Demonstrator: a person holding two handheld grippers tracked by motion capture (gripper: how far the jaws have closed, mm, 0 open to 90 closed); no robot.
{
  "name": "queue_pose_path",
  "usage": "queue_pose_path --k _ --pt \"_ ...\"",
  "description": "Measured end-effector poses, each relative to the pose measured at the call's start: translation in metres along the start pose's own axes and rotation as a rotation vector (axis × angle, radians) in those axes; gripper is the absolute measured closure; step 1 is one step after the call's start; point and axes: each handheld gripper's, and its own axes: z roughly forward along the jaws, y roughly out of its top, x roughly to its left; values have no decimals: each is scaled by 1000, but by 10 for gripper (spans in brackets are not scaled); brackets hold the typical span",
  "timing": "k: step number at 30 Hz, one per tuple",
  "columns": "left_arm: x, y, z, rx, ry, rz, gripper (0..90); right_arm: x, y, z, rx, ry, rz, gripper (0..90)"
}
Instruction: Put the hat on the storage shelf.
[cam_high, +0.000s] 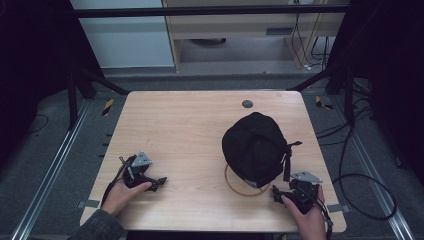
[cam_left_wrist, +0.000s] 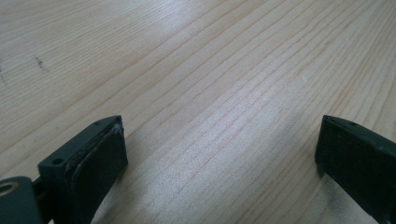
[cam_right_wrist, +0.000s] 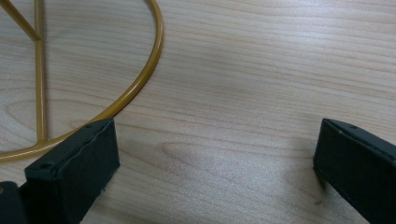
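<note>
The black cap (cam_high: 255, 148) sat on a gold wire stand (cam_high: 245, 189) on the right half of the wooden table (cam_high: 190, 130), its strap end toward my right side; which way the brim pointed I could not tell. My right gripper (cam_right_wrist: 215, 154) lay released just beside the stand's ring base (cam_right_wrist: 140, 79), near the front edge. My left gripper (cam_left_wrist: 219, 154) rested released on bare wood, well apart.

Table (cam_high: 190, 130): pale wood, visible grain, smooth with soft sheen. Cap (cam_high: 255, 145): black matt cloth. Wire stand ring (cam_right_wrist: 140, 84): gold-painted metal, glossy, smooth. Gripper pads (cam_left_wrist: 100, 158): black, matt, rubbery-looking, slightly scuffed at edges.
</note>
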Motion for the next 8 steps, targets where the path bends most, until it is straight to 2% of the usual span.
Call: queue_pose_path --k 8 --pt "-1 -1 -1 1 13 -11 12 0 0 0 0 0 1 4"
